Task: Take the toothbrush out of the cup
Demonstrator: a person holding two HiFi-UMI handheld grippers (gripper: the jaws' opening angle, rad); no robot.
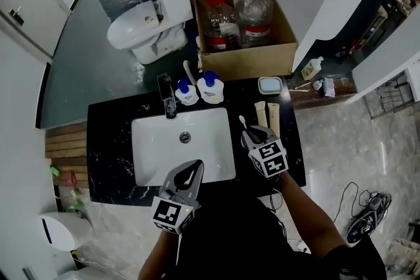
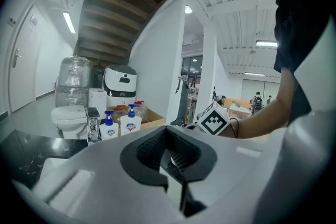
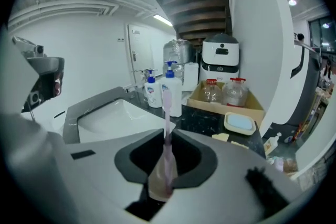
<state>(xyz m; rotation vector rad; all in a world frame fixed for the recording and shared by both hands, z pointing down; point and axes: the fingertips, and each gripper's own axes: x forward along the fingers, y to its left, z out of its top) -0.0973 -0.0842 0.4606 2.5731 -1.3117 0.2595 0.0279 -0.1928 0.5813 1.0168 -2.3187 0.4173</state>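
Pink, see-through plastic shows between the jaws of the right gripper (image 1: 253,138): they are clamped on the handle of the toothbrush (image 3: 166,136), which stands upright with its bristled head at the top. It is held over the black counter (image 1: 108,141), just right of the white sink (image 1: 151,141). The left gripper (image 1: 191,168) hangs at the sink's front edge with its jaws closed together and nothing between them. Two soap bottles (image 1: 198,89) stand behind the basin.
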